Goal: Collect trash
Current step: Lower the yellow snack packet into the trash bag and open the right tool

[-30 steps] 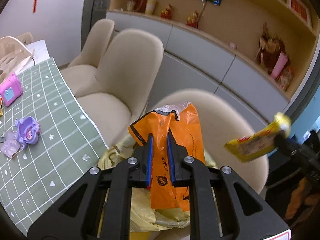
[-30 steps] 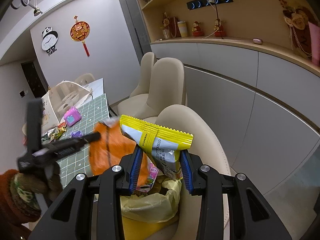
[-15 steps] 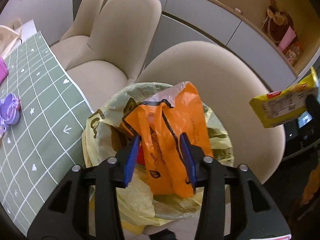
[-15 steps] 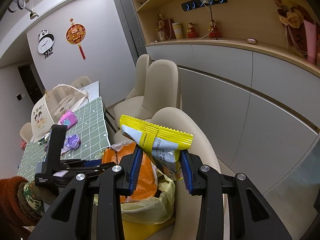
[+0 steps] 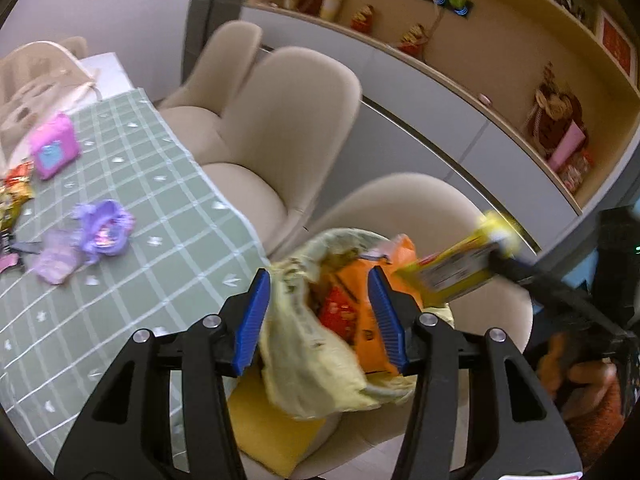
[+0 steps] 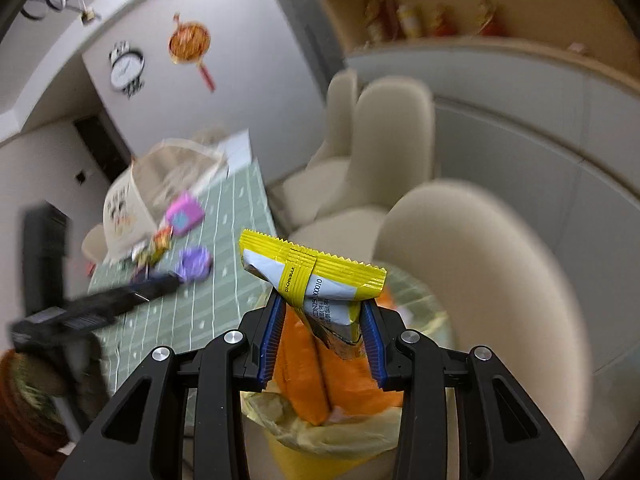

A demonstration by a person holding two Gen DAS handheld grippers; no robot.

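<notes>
My left gripper hangs over the yellow bin bag on a chair. Its jaws are opening and the pads press on nothing. The orange plastic bag lies loose in the bin bag, below and beyond them. My right gripper is shut on a yellow and white snack packet, holding it just above the orange bag and the bin bag. From the left wrist view the packet comes in from the right. Left of the packet in the blurred right wrist view is the left gripper.
A table with a green checked cloth stands left of the bin, carrying snack wrappers, a purple toy and a pink toy. Beige chairs line the table's far side. A cabinet wall with shelves stands behind.
The left gripper opened, let the orange bag drop into the bin bag and drew back. The right gripper carried the snack packet down over the bin bag.
</notes>
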